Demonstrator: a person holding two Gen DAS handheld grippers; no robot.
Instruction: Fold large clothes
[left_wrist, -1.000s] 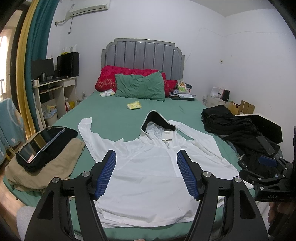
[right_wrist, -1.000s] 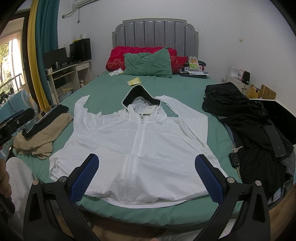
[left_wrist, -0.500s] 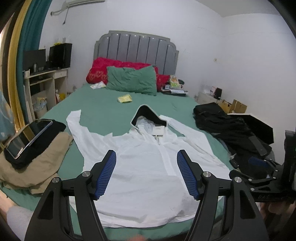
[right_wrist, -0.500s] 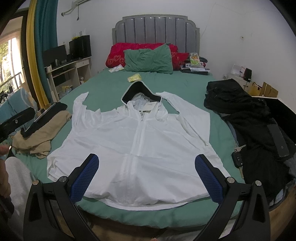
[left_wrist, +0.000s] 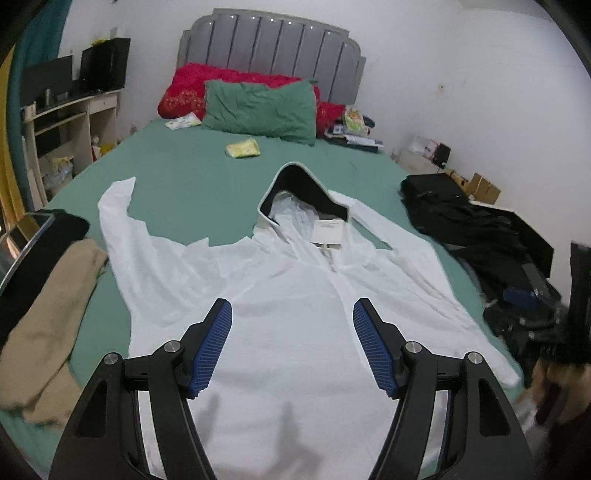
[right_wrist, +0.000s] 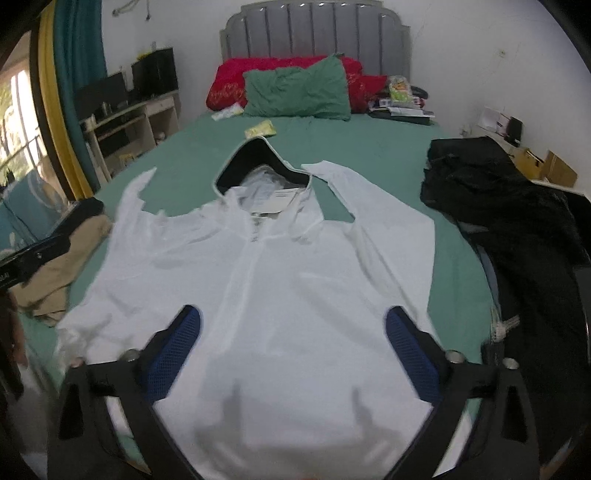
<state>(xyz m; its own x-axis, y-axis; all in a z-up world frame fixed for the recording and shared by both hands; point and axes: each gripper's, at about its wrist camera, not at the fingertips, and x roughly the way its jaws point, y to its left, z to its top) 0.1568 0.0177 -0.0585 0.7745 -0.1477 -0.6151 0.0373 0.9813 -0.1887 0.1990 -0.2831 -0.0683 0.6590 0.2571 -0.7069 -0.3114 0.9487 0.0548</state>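
I have the white hooded jacket (left_wrist: 295, 314) spread flat, front up, on the green bed (left_wrist: 192, 177), with my left gripper (left_wrist: 291, 347) and right gripper (right_wrist: 293, 350) both spread wide above its hem, holding nothing. The fabric looks thin and slippery — a shallow pinch could take only the top layer and skew the fold — and the right sleeve lies just beside the black clothes pile (right_wrist: 517, 206), where it could snag.

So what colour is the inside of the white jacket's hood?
Black, with a pale grey edge; hood lining shows best in the left wrist view.
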